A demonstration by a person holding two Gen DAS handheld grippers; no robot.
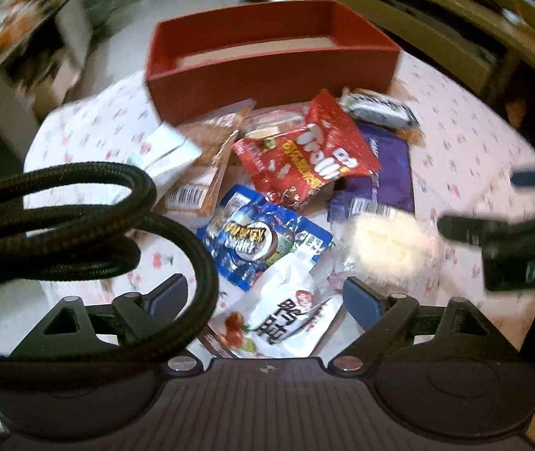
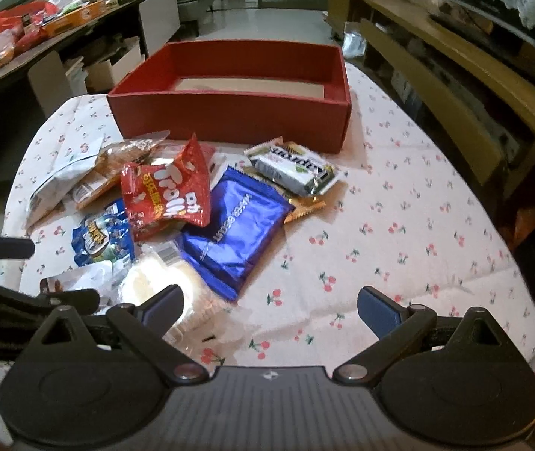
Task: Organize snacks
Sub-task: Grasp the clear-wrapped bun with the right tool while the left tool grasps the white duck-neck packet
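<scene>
Snacks piled right in front of the red box, prob staged for loading (box looks empty btw). Left gripper wide open over the white pouch, right gripper open too, nothing held.

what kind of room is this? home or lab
Most likely a home living or dining room: a cherry-print tablecloth under the snacks, a wooden sideboard on the right, and a cluttered side table with an upholstered seat behind it.
</scene>
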